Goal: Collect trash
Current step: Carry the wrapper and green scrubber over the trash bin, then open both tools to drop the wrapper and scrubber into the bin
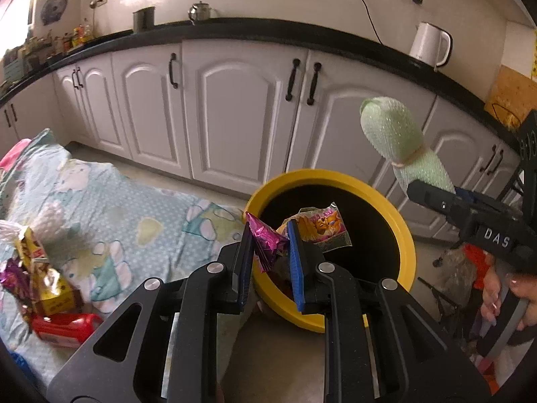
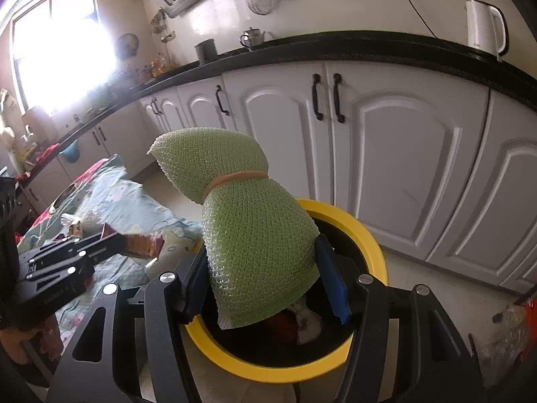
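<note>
Left gripper clamping wrappers, right gripper gripping foam net, bin contents obscured.

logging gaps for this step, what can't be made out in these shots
- Bin contents: in the right wrist view the green foam net covers most of the yellow-rimmed bin.
- Bin's near rim: left wrist view, hidden by the left gripper and pink wrapper.
- Trash pile labels: blurred.
</note>
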Motion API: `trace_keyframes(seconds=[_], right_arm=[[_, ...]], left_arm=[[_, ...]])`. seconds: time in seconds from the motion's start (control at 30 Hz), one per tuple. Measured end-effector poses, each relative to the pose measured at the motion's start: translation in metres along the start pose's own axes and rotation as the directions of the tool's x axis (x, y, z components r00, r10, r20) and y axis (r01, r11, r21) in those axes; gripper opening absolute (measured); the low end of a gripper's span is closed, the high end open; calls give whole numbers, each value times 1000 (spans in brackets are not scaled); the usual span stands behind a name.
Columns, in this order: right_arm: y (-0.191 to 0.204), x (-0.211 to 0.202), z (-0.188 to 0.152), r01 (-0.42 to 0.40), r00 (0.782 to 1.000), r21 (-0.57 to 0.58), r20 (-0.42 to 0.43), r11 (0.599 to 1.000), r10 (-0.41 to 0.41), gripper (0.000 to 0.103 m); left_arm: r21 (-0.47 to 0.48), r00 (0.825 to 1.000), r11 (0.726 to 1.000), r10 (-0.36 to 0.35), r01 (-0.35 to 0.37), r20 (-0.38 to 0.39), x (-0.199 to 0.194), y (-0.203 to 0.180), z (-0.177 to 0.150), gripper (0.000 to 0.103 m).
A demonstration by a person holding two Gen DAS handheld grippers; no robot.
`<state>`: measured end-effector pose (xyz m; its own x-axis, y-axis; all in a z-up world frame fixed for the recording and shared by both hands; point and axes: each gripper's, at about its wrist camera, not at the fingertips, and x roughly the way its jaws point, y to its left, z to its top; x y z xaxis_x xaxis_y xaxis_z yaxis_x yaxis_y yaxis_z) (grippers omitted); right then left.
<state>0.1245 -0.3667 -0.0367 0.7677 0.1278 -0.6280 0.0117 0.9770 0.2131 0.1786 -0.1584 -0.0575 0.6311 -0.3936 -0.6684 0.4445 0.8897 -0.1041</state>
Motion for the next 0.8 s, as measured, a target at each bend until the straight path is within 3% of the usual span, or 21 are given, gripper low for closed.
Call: trace_keyframes(seconds=[0.8], right_arm=[[-31, 32, -11, 14, 994, 97, -110, 995, -3, 61]], left_arm=[[84, 985, 995, -34, 48, -169, 63, -32, -23, 15]])
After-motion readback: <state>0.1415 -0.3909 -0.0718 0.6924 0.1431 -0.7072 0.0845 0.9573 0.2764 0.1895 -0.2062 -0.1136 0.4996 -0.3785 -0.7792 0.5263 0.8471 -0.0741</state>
